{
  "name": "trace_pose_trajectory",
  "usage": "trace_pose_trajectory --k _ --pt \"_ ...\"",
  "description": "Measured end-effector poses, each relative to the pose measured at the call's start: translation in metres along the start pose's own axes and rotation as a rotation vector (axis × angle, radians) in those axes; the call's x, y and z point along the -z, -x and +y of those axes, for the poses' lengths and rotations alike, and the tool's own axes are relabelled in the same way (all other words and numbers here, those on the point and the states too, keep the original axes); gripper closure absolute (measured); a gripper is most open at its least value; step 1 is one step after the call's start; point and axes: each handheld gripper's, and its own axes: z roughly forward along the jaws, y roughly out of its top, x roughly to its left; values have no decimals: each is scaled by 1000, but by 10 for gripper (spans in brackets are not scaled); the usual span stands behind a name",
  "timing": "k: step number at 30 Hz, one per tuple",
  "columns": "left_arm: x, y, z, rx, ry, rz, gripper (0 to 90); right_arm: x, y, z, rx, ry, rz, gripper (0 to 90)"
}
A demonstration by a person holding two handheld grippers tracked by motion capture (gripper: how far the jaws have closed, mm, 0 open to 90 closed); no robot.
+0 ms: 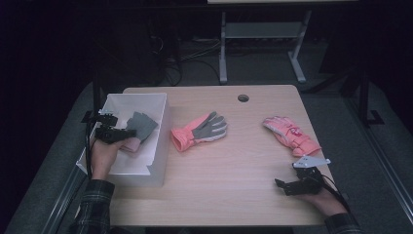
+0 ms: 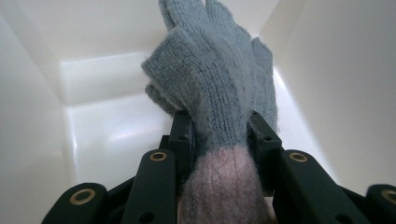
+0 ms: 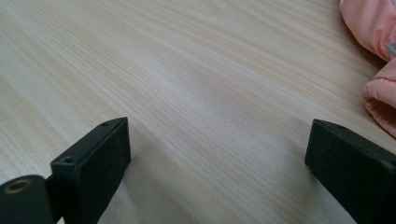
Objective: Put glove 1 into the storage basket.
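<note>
A grey knit glove (image 1: 142, 124) with a pale pink cuff hangs inside the white bin (image 1: 157, 146) at the table's left. My left gripper (image 1: 127, 132) is shut on it. In the left gripper view, both jaws of the left gripper (image 2: 219, 133) press the glove (image 2: 219, 79) just above the cuff, and its fingers point toward the bin's far corner. My right gripper (image 1: 282, 186) rests low over the table's front right, open, with bare wood between its jaws (image 3: 219, 147). A pink padded glove (image 1: 291, 135) lies just beyond it, and the glove's edge (image 3: 373, 32) shows in the right gripper view.
A coral glove with a grey palm (image 1: 199, 130) lies on the wooden table (image 1: 234, 165) between the bin and the pink glove. A cable hole (image 1: 243, 98) sits near the far edge. Desk legs and cables stand on the floor behind.
</note>
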Motion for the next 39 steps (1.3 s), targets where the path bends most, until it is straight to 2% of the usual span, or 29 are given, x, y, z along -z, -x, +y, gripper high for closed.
trace_pose_trajectory --k 6,9,10,12,15,18,21,24,27,30,36,39 --pt "-10 -2 -4 21 -54 8 662 0 0 0 1 0 0 62" --pt "-13 -3 -4 21 -64 13 630 0 0 0 0 0 0 62" --pt "-13 -2 -4 29 -72 14 610 0 0 0 0 0 0 62" --pt "-16 -1 -4 18 -75 21 548 0 0 0 1 0 0 62" --pt "-17 1 -3 9 -77 53 438 0 0 0 0 0 0 62" --pt "-16 3 -2 -3 -69 70 364 0 0 0 1 0 0 62" --pt "-14 6 0 6 -59 81 290 0 0 0 1 0 0 62" --pt "-8 10 4 -13 -38 97 226 0 0 0 0 0 0 62" --pt "2 13 10 -20 -2 71 213 0 0 0 0 0 0 62" --pt "13 16 17 -47 28 48 197 0 0 0 0 0 0 62" --pt "32 20 34 -83 60 5 168 0 0 0 0 0 0 62" --pt "40 23 41 -91 78 -40 158 0 0 0 0 0 0 62"
